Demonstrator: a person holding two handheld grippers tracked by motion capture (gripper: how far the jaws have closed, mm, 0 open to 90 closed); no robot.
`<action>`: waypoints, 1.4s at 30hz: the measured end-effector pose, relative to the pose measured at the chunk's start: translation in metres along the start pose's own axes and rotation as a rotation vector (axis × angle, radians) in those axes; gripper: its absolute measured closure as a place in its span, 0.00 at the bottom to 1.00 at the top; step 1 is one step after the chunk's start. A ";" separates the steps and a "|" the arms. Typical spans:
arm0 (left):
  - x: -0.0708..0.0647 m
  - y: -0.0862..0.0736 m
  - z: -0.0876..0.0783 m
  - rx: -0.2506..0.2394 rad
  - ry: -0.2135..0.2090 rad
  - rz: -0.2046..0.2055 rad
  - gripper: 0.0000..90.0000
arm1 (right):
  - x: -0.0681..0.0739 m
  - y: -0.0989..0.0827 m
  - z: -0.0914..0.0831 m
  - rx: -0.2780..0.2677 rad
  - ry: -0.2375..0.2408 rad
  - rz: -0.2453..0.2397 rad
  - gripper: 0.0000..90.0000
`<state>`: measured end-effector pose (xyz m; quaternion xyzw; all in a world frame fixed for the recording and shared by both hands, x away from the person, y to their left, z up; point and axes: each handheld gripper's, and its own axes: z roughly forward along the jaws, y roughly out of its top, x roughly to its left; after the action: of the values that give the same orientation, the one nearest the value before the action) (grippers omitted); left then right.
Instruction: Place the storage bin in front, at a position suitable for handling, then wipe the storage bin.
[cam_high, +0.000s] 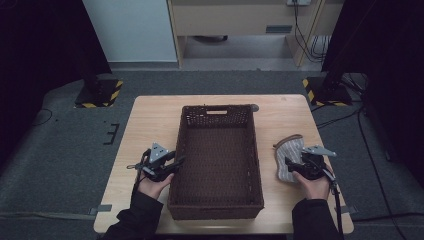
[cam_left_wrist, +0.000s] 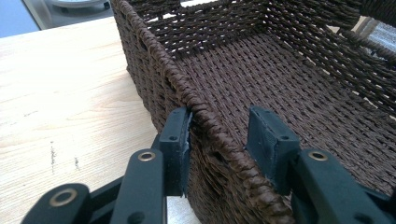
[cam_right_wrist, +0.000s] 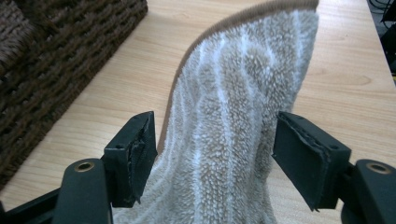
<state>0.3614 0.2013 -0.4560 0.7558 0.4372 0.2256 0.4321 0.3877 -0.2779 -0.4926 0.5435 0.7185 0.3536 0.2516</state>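
Cloth: the striped beige-and-white fleecy cloth with a brown edge (cam_high: 289, 156) lies on the pale wooden table (cam_high: 150, 120), just right of the dark brown woven rectangular basket (cam_high: 216, 202) and apart from its right wall.
Right tongs: your right tongs (cam_high: 290, 165) are released and stand at the near end of the cloth; in the right gripper view the cloth (cam_right_wrist: 233, 121) rises between the two pads, and neither pad presses on it.
Long axis: the cloth runs away from you along the table, narrow end near you, so your right tongs straddle it across its width.
Left tongs: your left tongs (cam_high: 176, 162) straddle the basket's left rim; in the left gripper view one pad lies against the outside of the rim (cam_left_wrist: 210, 126), while the other stands off inside the basket, so I judge them released, not clenched.
Nearer hand: your right hand (cam_high: 314, 182) is at the cloth; your left hand (cam_high: 152, 185) is well apart from it, across the basket.
Way to go: the basket's open floor lies to the left of the cloth, over the right wall.
Next move: close on the near end, lift clear of the wall, carry left.
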 end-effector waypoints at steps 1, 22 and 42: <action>0.000 0.000 0.000 0.000 0.000 0.000 0.65 | -0.001 -0.002 0.002 0.006 -0.001 0.001 0.37; 0.000 0.000 0.001 0.003 -0.001 0.001 0.64 | -0.004 0.002 0.007 0.028 0.017 0.038 0.73; 0.000 0.000 0.001 0.009 -0.003 0.000 0.63 | 0.022 0.043 -0.015 -0.195 0.147 0.000 0.73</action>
<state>0.3622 0.2012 -0.4563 0.7582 0.4376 0.2225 0.4291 0.3967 -0.2532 -0.4491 0.4890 0.6972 0.4607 0.2502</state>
